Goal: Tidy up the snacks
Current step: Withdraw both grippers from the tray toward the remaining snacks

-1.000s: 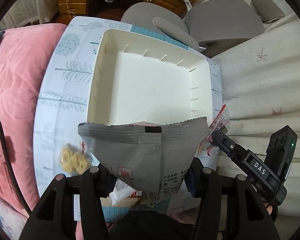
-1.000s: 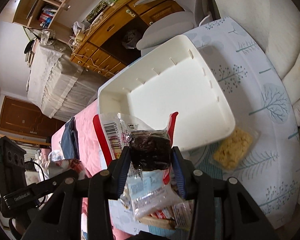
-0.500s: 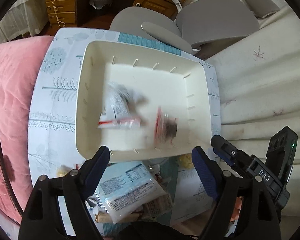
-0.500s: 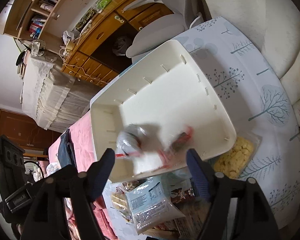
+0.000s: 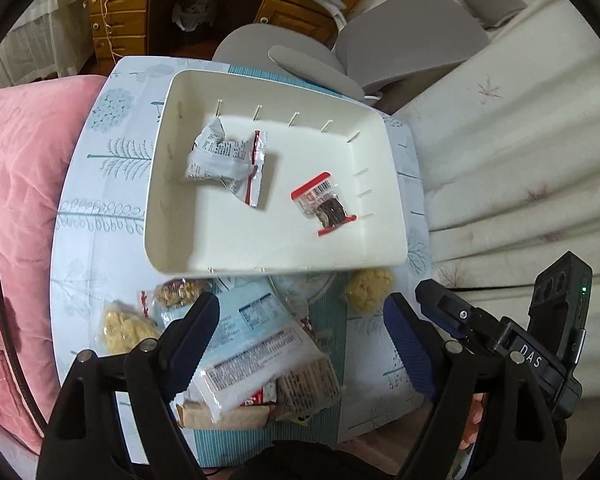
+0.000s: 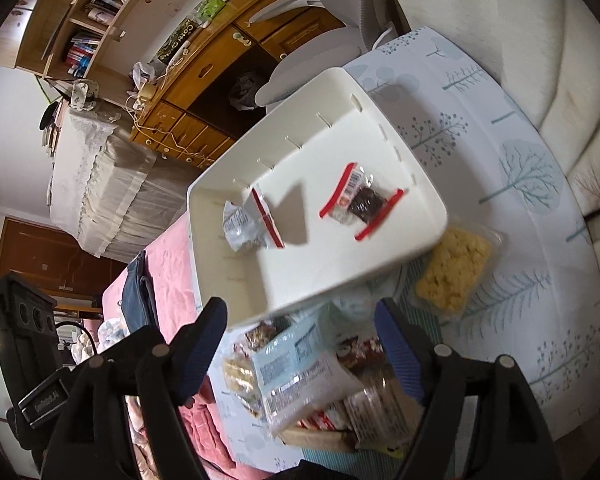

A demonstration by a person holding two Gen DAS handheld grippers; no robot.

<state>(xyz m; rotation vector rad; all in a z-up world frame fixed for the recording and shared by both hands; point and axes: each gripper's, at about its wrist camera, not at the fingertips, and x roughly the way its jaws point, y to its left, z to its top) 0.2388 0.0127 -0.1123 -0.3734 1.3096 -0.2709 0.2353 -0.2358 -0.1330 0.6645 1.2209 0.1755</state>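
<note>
A white tray [image 5: 276,270] sits on the tree-print cloth. Inside it lie a crumpled grey packet [image 5: 220,156] at the left and a clear red-edged packet with a dark snack [image 5: 326,204] at the right. My left gripper [image 5: 300,304] hangs open and empty over a pile of snacks in front of the tray, above a blue-white packet [image 5: 252,344]. In the right wrist view my right gripper [image 6: 300,312] has its jaws opening with nothing between them, above the same blue-white packet [image 6: 300,376]. The tray [image 6: 320,280] there holds the grey packet [image 6: 240,228] and the dark snack packet [image 6: 360,200].
Yellow crumbly snacks lie right [image 5: 366,286] and left [image 5: 120,328] of the pile. A pink quilt [image 5: 20,184] borders the cloth on the left, cream bedding [image 5: 500,152] on the right. A grey chair [image 5: 380,44] and a wooden desk [image 5: 180,0] stand beyond the tray.
Both grippers opened and let go: the grey packet and the dark snack packet dropped into the tray and now lie still. Both grippers drew back over the pile.
</note>
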